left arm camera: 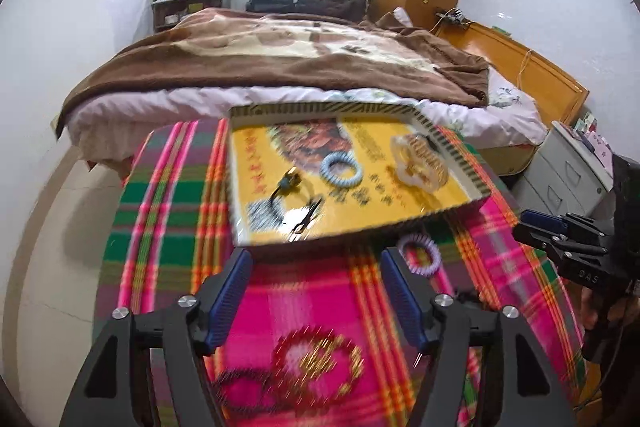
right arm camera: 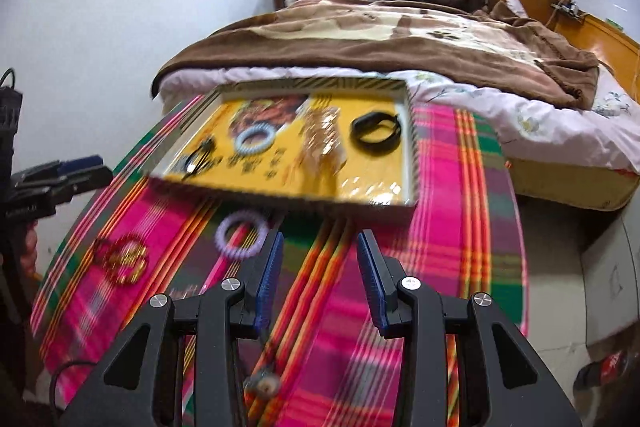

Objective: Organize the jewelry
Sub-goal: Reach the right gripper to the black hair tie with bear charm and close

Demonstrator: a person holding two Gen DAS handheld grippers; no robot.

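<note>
A blurred red-and-gold bracelet [left arm camera: 316, 367] lies on the plaid-covered tabletop [left arm camera: 168, 211] between the wide, empty jaws of the left gripper [left arm camera: 316, 299]. A purple coil band [right arm camera: 241, 239] lies just left of the right gripper [right arm camera: 320, 267], whose jaws also stand wide, empty. Ahead sits the yellow tray [right arm camera: 372, 191] holding a blue coil band [right arm camera: 255, 141].

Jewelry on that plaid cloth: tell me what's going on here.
A person holds a gripper in each hand, sorting jewelry into a yellow tray. The tray already holds a blue coil bracelet, a black band and gold pieces. A purple coil bracelet and red-gold bangles lie outside on the plaid cloth. The left gripper and right gripper are open, holding nothing.
</note>
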